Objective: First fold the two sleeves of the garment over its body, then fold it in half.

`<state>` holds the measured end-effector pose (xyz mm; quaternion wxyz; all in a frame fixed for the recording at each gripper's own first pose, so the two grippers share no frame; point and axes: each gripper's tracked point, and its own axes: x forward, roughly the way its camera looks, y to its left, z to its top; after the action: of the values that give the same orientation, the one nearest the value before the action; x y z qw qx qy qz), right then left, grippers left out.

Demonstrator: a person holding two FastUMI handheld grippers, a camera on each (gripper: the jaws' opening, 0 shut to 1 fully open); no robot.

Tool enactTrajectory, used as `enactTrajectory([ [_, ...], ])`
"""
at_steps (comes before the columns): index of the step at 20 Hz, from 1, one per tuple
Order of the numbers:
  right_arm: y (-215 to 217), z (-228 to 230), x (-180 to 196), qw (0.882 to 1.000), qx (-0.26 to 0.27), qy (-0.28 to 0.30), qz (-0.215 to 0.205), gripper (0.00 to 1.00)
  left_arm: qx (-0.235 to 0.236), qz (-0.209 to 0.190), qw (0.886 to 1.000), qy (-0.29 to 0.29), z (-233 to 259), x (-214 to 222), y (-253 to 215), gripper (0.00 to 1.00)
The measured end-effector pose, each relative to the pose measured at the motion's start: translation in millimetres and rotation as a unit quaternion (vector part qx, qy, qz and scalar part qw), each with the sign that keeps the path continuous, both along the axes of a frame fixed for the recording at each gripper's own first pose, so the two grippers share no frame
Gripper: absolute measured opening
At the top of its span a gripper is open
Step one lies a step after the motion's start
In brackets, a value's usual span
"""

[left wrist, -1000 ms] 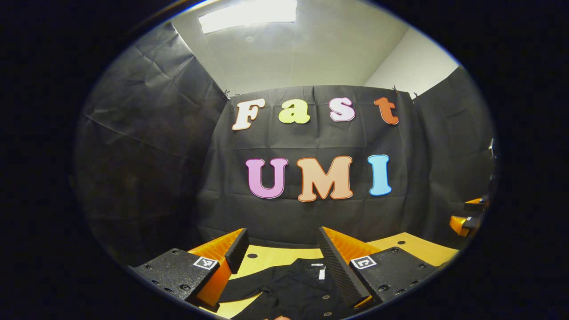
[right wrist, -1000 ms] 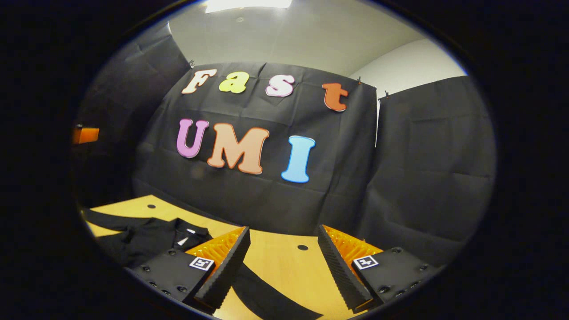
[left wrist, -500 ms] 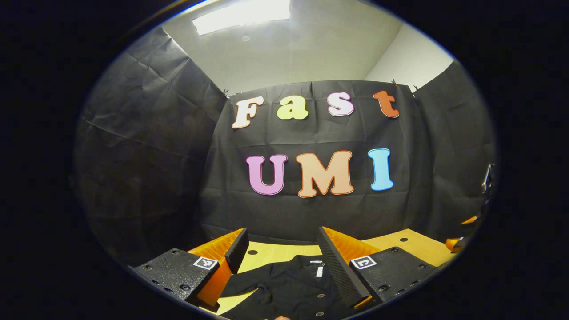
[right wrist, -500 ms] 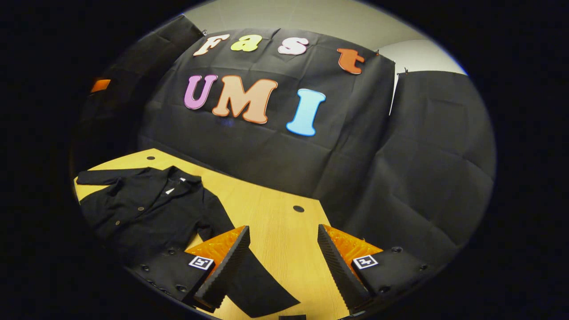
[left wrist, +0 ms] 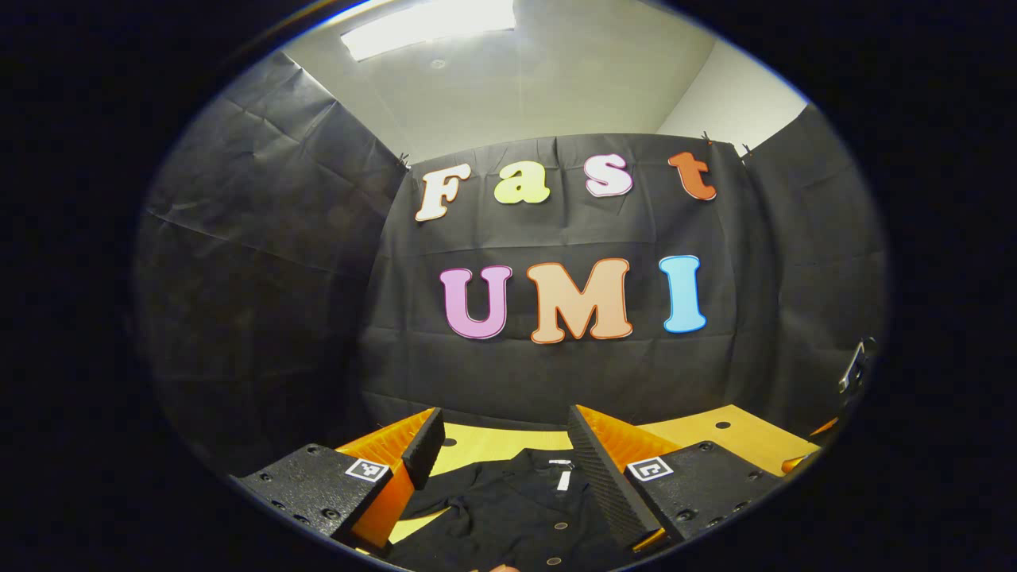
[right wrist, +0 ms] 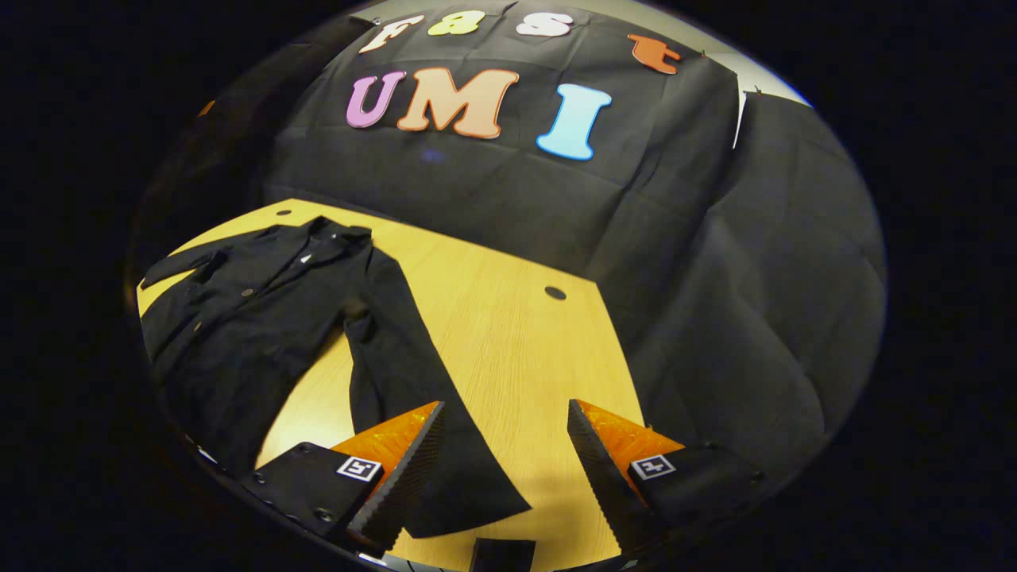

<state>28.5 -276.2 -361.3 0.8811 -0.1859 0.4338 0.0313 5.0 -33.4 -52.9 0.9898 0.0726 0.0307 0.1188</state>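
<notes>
The black garment [right wrist: 262, 318] lies spread flat on the wooden bench [right wrist: 508, 349], buttons up. The right claw [right wrist: 504, 465] hangs released above the bench, one sleeve [right wrist: 413, 381] running down under its left finger. The left claw [left wrist: 504, 461] hangs released too, the garment's collar [left wrist: 556, 465] just ahead between its fingers.

The shirt [right wrist: 262, 318] hem is cut off at the view's edge
</notes>
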Motion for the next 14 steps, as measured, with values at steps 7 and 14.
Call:
enactTrajectory([
  [7, -18.0, -57.1, -39.4, 0.994, -0.007, 0.107, -0.005, 0.98, 0.004, 0.006, 1.000, 0.009, -9.0, 7.5, -7.9, 0.92],
  [14, -27.3, -83.1, -55.6, 0.985, 0.000, 0.172, -0.025, 0.99, 0.010, 0.005, 1.000, 0.017, -14.6, 13.9, -15.5, 0.92],
])
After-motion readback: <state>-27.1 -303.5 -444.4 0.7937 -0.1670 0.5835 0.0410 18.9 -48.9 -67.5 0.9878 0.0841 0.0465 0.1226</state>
